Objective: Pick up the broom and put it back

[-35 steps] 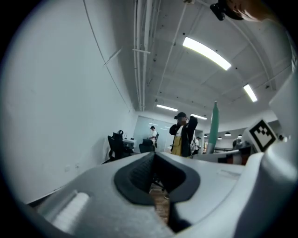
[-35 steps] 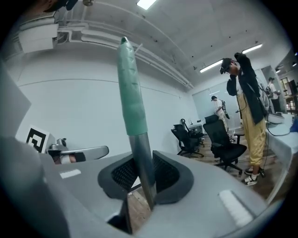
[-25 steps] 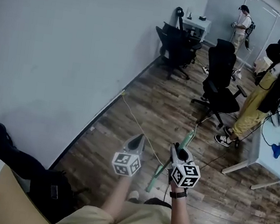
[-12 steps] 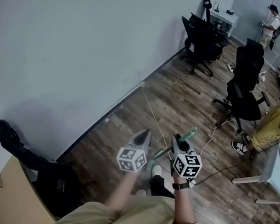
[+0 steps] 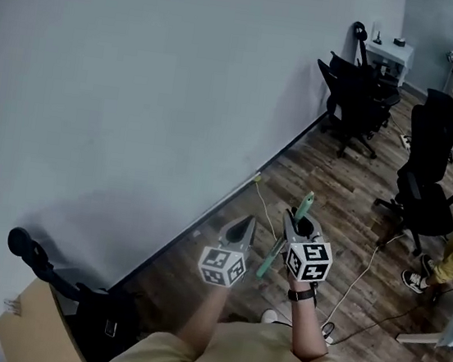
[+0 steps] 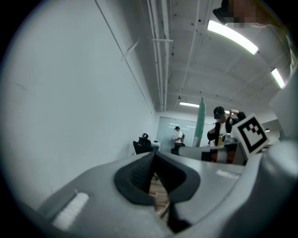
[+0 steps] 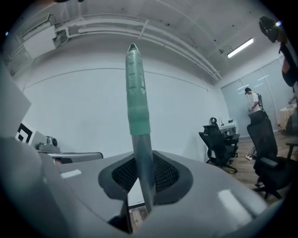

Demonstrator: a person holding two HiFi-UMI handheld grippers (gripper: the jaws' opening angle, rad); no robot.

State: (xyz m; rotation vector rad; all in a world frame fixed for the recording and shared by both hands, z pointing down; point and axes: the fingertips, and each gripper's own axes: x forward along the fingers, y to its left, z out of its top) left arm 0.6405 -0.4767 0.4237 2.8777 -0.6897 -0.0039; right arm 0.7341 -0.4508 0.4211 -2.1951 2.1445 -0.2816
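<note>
I'm pinching the broom (image 5: 269, 259) by its shaft w/ the R gripper (image 5: 296, 220), green grip end sticking up above the jaws, near the wall (image 5: 140, 82). I'm holding the L gripper (image 5: 244, 226) just beside it, jaws pressed together, nothing btwn them.

shirt (image 5: 246, 359): tan, short sleeves | watch (image 5: 303, 295): black band, on right wrist | left hand-held gripper (image 5: 247, 222): grey, pointy, white cube (image 5: 223, 267) with black squares | right hand-held gripper (image 5: 290, 218): grey, same sort of cube
</note>
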